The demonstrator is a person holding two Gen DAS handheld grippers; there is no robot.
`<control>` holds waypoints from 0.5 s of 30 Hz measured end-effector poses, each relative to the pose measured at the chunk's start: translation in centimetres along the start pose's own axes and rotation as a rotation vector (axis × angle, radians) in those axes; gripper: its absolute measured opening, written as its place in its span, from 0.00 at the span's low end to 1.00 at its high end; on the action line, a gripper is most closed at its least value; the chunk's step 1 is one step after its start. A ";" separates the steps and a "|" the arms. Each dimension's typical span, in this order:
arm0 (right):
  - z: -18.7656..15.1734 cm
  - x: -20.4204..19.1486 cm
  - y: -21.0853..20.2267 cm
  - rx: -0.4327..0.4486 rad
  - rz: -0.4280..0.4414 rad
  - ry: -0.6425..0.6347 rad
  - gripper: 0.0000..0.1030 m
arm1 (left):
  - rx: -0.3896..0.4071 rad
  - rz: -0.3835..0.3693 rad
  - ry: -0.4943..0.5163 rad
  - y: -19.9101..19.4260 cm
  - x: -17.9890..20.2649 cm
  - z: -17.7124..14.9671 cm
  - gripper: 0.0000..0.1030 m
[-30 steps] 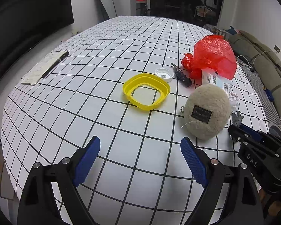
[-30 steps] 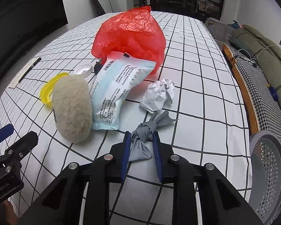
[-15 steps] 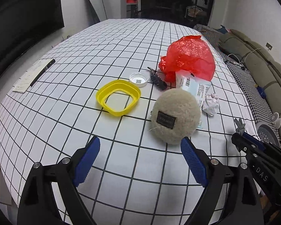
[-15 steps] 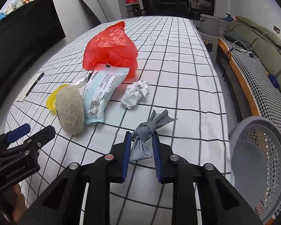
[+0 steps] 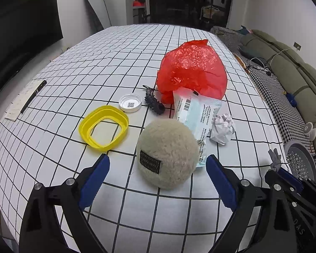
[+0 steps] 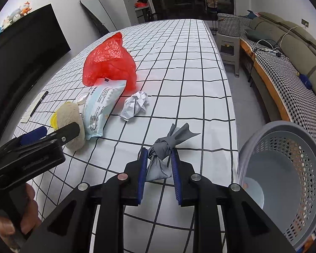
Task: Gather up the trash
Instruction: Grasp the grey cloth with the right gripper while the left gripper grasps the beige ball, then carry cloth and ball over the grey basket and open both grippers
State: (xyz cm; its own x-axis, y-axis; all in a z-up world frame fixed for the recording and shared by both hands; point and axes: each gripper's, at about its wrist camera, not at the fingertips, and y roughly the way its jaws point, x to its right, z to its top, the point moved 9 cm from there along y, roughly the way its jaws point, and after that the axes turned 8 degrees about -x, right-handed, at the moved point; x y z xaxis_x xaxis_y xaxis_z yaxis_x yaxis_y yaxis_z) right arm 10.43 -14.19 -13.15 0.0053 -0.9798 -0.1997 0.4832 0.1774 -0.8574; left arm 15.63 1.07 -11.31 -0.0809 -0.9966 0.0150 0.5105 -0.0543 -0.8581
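Observation:
My right gripper (image 6: 159, 156) is shut on a knotted grey cloth scrap (image 6: 161, 160) and holds it above the checked table, left of the grey perforated bin (image 6: 284, 168). My left gripper (image 5: 158, 168) is open and empty, its pads either side of a beige fluffy round pouch (image 5: 168, 154). A crumpled white paper ball (image 6: 135, 104), a light blue wipes packet (image 6: 103, 107) and a red plastic bag (image 6: 110, 63) lie on the table. The paper ball (image 5: 222, 128), the packet (image 5: 198, 113) and the red bag (image 5: 192, 69) also show in the left wrist view.
A yellow ring-shaped lid (image 5: 104, 129), a white cap (image 5: 130, 103), a dark spiky hair clip (image 5: 154, 103) and a pen on paper (image 5: 32, 99) lie on the table (image 5: 94, 63). The bin stands off the table's right edge, beside a sofa (image 6: 295, 63).
My right gripper has lifted the grey cloth and carried it right toward the bin. My left gripper has shifted right, so the beige pouch now sits between its open pads.

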 end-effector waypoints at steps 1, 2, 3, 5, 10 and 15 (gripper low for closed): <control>0.0 0.1 0.1 -0.002 0.001 0.003 0.22 | -0.006 -0.005 -0.003 0.3 0.1 0.0 0.88; 0.0 0.2 0.1 -0.004 0.004 0.005 0.22 | -0.014 -0.013 -0.009 0.5 0.1 0.0 0.88; 0.0 0.3 0.1 -0.006 0.006 0.008 0.22 | -0.021 -0.017 -0.017 0.7 0.1 0.0 0.88; 0.0 0.4 0.2 -0.007 0.010 0.010 0.22 | -0.026 -0.024 -0.022 0.9 0.2 0.0 0.84; 0.0 0.4 0.3 -0.010 0.015 0.011 0.22 | -0.032 -0.028 -0.007 0.9 0.5 -0.2 0.60; -0.1 0.3 0.3 -0.009 0.016 0.007 0.22 | -0.032 -0.033 -0.006 0.7 0.2 -0.4 0.51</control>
State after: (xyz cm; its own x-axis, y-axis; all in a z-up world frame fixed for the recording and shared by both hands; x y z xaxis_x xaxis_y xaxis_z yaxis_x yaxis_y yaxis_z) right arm 10.53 -14.38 -13.49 0.0074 -0.9761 -0.2170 0.4752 0.1944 -0.8582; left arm 15.56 0.82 -12.10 -0.0924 -0.9947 0.0461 0.4797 -0.0851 -0.8733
